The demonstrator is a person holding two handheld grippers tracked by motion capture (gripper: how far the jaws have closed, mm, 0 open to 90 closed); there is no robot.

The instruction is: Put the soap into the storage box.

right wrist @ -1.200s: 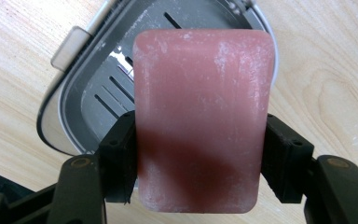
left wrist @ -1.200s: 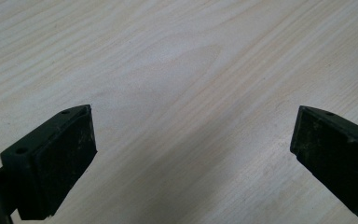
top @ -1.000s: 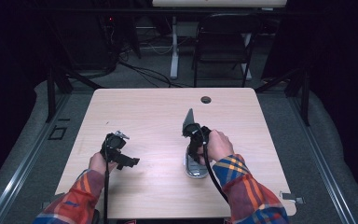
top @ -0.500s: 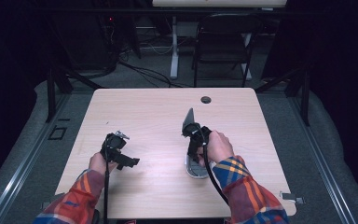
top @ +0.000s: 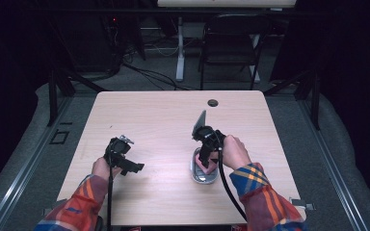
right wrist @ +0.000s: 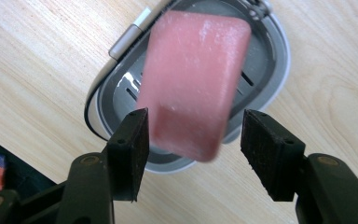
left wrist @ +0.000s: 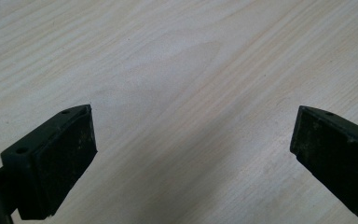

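The soap bar is a pink, rounded block with a dull, faintly powdery face. It sits tilted between the pads of the right claw, whose jaws have just been closing and now clench it. One pad lies against its edge; at the other, blur hides the contact. Just beyond and beneath the claw is an oval grey soap dish with a slotted inner tray, a pale rim and a small pale tab on one side. It rests on the light, wood-grained surface. Ahead of the claw, near the far edge, is a dark round hole. Well to its side, the left claw hangs released, its jaws wide over bare wood. A plaid sleeve trails behind the right claw.
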